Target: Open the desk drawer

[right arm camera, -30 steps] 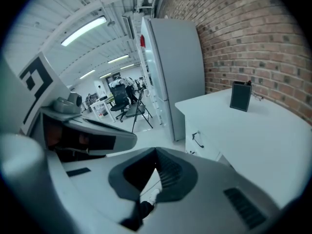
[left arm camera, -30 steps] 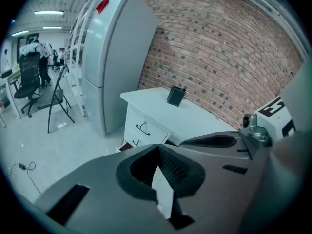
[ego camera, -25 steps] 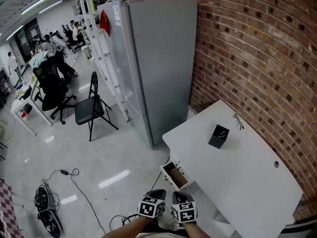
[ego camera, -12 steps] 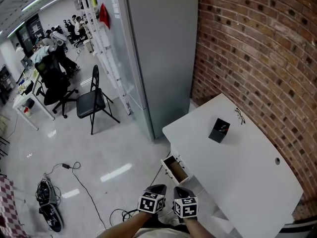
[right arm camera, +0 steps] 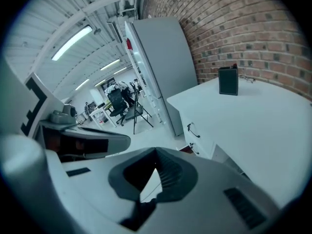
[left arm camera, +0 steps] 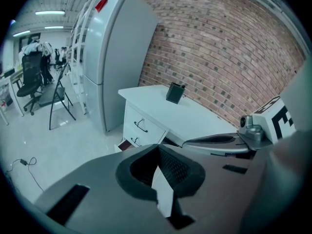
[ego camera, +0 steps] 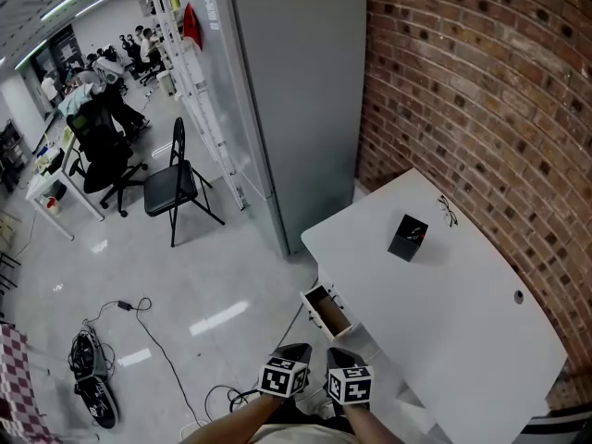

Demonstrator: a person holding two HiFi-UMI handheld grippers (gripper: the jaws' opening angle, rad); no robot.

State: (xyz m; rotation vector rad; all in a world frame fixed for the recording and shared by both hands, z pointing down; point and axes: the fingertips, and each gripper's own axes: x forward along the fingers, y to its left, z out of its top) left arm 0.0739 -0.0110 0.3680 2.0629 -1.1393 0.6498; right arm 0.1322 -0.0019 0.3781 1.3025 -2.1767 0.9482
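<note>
The white desk (ego camera: 444, 313) stands against the brick wall on the right. One drawer (ego camera: 326, 311) in its front stands pulled out partway, with its dark inside showing. In the left gripper view two drawer fronts with dark handles (left arm camera: 141, 126) sit one above the other. My left gripper (ego camera: 292, 357) and right gripper (ego camera: 339, 359) hang side by side at the bottom edge of the head view, short of the drawer and touching nothing. Each one's jaws are shut with nothing between them, seen in the left gripper (left arm camera: 158, 150) and right gripper (right arm camera: 156, 156) views.
A black box (ego camera: 407, 237) and a pair of glasses (ego camera: 447, 211) lie on the desk top. A tall grey fridge (ego camera: 296, 109) stands left of the desk. A folding chair (ego camera: 176, 192) and floor cables (ego camera: 92, 377) are further left.
The head view has shifted a little. Both grippers stay side by side at the bottom edge, the right one slightly lower. The drawer is out as far as before.
</note>
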